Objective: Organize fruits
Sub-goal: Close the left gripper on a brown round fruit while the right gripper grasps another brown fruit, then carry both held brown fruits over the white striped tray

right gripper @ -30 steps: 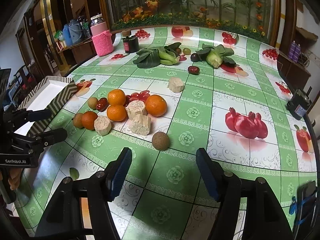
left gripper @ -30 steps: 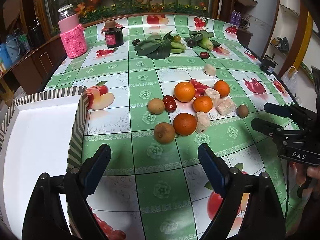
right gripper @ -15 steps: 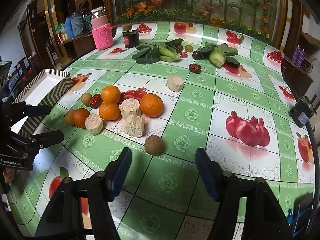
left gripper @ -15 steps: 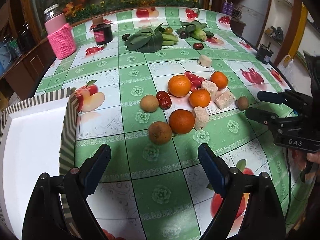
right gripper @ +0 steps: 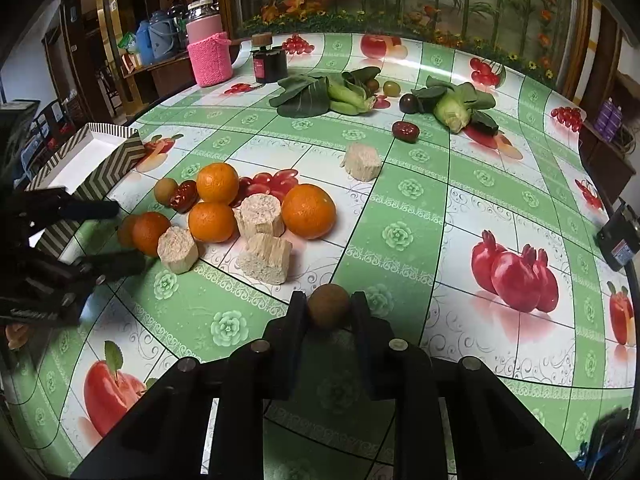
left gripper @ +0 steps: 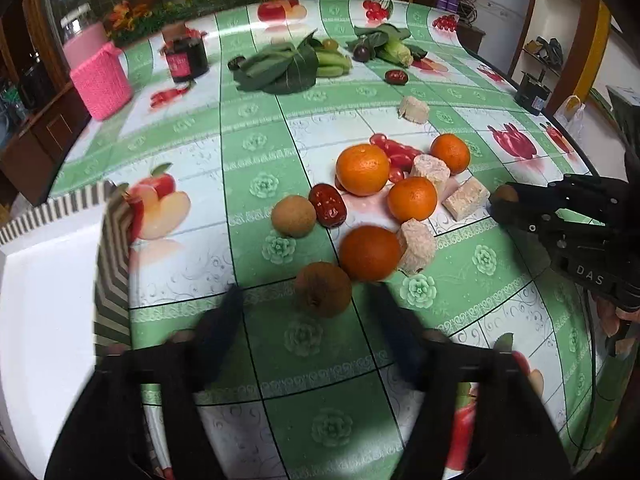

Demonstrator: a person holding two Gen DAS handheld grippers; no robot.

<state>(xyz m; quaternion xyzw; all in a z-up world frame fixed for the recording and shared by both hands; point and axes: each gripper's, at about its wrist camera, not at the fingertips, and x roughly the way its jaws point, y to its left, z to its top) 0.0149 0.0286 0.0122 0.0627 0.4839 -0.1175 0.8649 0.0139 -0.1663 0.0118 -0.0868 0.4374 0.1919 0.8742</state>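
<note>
I see a pink knitted jar (right gripper: 209, 53) standing upper left on the tabletop (right gripper: 404, 200), a dark jar (right gripper: 269, 60) just right of it. Leafy greens (right gripper: 316, 94) lie top centre, a second bunch (right gripper: 456, 106) further right. Pale cut chunks (right gripper: 264, 258) sit mid-frame. A small black device (right gripper: 619, 236) is at the right edge.

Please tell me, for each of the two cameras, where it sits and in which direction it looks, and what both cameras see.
Left wrist: sits on the left tongs, facing down over the table at a brown fruit between its blurred, closing fingers; the right tongs show at right.
Right wrist: sits on the right tongs, just shut on a small brown fruit; the left tongs show at left.
Shared: oranges, striped box, pink jar.
</note>
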